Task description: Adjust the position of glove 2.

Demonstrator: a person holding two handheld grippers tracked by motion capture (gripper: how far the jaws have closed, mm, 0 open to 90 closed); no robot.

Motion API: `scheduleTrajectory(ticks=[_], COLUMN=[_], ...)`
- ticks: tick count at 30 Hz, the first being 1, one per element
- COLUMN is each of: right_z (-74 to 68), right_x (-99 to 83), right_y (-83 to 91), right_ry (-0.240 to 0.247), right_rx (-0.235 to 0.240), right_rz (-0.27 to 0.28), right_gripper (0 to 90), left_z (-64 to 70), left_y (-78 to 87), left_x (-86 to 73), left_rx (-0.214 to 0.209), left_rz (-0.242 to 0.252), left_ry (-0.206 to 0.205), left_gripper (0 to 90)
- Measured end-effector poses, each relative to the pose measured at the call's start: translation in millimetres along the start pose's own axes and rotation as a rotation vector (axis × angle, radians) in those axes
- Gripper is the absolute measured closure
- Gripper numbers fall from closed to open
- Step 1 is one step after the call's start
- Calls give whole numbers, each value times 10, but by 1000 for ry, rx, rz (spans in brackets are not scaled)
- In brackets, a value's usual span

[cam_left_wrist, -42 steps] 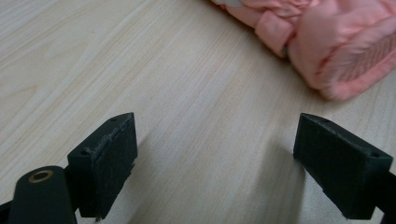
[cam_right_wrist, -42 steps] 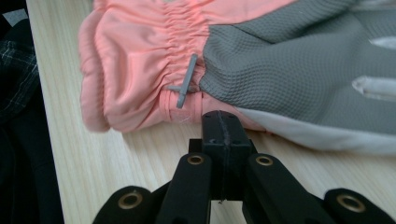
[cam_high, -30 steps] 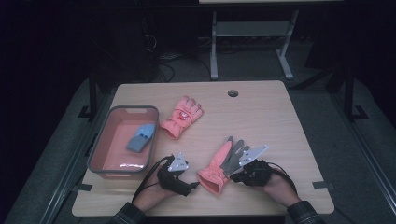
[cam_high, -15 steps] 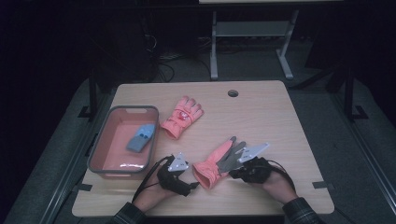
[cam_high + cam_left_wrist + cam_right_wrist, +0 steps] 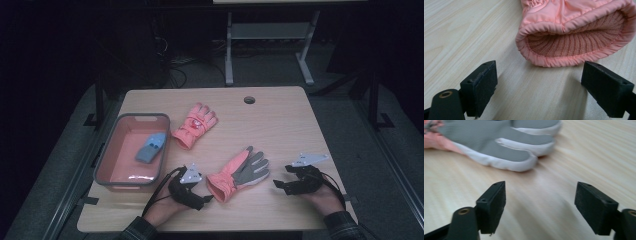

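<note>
A pink glove [image 5: 239, 174] lies palm up near the table's front edge, its grey palm showing. My left gripper [image 5: 204, 196] rests just left of its cuff, open. In the left gripper view the ribbed cuff opening [image 5: 574, 42] lies just beyond my left gripper [image 5: 546, 92], with nothing between the jaws. My right gripper [image 5: 281, 186] sits open on the table to the right of the glove's fingers. The grey glove fingers [image 5: 499, 147] lie a short way ahead of my right gripper [image 5: 540, 206]. A second pink glove [image 5: 195, 125] lies back up farther off.
A pink-and-grey bin [image 5: 114, 155] stands at the table's left with a blue cloth item [image 5: 150, 147] inside. A round cable hole [image 5: 249, 99] sits near the table's far edge. A metal stand [image 5: 270, 40] is on the floor beyond.
The right gripper has let go of the glove and drawn back to the right. The glove has shifted slightly left and now lies flat. The left gripper has barely moved.
</note>
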State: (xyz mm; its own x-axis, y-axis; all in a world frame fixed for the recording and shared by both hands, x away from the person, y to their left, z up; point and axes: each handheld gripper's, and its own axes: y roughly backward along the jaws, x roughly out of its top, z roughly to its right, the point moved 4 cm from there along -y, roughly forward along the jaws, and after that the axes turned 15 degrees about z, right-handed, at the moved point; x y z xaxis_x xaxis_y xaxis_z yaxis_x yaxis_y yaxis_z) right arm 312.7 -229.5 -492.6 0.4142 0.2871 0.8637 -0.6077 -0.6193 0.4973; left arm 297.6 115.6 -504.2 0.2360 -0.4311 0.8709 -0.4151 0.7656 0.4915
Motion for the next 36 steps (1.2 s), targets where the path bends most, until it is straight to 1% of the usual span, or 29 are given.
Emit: scheduleTrajectory(ticks=[2, 3, 4, 5, 8, 9, 10, 12, 13, 14, 16, 19, 20, 21, 22, 24, 25, 26, 27, 28, 29, 30, 31, 34, 36], right_z=[62, 62, 109, 129, 155, 183, 183, 197, 201, 204, 207, 214, 214, 214, 214, 213, 213, 213, 213, 213, 213, 213, 213, 212, 213], right_x=[-15, -15, -37, -51, -73, -98, -98, -115, -126, -128, -128, -132, -133, -133, -133, -133, -133, -133, -133, -133, -134, -134, -133, -133, -134], right_y=[-8, -8, -14, -21, -35, -49, -49, -62, -69, -71, -76, -79, -82, -82, -82, -82, -80, -80, -81, -81, -80, -81, -80, -80, -80], right_ry=[2, 2, 5, 3, -2, 1, 1, -2, 0, 0, 0, 5, 4, 4, 4, 4, 4, 4, 4, 4, 3, 3, 3, 3, 4], right_rx=[-35, -35, -75, -83, -85, -90, -90, -92, -95, -94, -93, -87, -88, -88, -88, -88, -88, -88, -88, -88, -88, -88, -88, -88, -88], right_rz=[27, 27, 37, 34, 33, 26, 26, 21, 15, 21, 25, 28, 31, 31, 31, 31, 30, 30, 31, 31, 30, 31, 30, 31, 31], right_gripper=[157, 157, 141, 140, 138, 138, 138, 138, 135, 137, 136, 131, 130, 130, 130, 130, 129, 129, 129, 129, 129, 129, 129, 129, 129], left_z=[-2, -2, -2, -1, -2, 9, 9, 12, 13, 22, 28, 9, -3, -3, -50, -70, -134, -134, -194, -194, -225, -276, -296, -333, -404], left_y=[5, 5, 7, 11, 20, 34, 34, 61, 79, 88, 111, 150, 165, 165, 190, 196, 217, 217, 235, 235, 242, 251, 251, 249, 233], left_x=[19, 19, 40, 50, 69, 95, 95, 119, 138, 160, 207, 311, 358, 358, 427, 449, 511, 511, 567, 567, 597, 654, 679, 722, 800], left_rx=[2, 2, 5, 4, 4, 6, 6, -1, -1, 2, 6, 11, 14, 14, 27, 32, 48, 48, 54, 54, 60, 69, 73, 77, 93], left_rz=[-19, -19, -21, -22, -22, -14, -14, -27, -30, -21, -21, -9, -9, -9, -4, 1, 11, 11, 28, 28, 35, 44, 45, 45, 50], left_ry=[17, 17, 25, 29, 31, 45, 45, 49, 45, 50, 54, 67, 64, 64, 52, 53, 63, 63, 82, 82, 92, 93, 99, 96, 98], left_gripper=[132, 132, 132, 132, 132, 132, 131, 132, 131, 132, 131, 132, 134, 134, 134, 135, 135, 135, 135, 135, 135, 135, 135, 135, 137])
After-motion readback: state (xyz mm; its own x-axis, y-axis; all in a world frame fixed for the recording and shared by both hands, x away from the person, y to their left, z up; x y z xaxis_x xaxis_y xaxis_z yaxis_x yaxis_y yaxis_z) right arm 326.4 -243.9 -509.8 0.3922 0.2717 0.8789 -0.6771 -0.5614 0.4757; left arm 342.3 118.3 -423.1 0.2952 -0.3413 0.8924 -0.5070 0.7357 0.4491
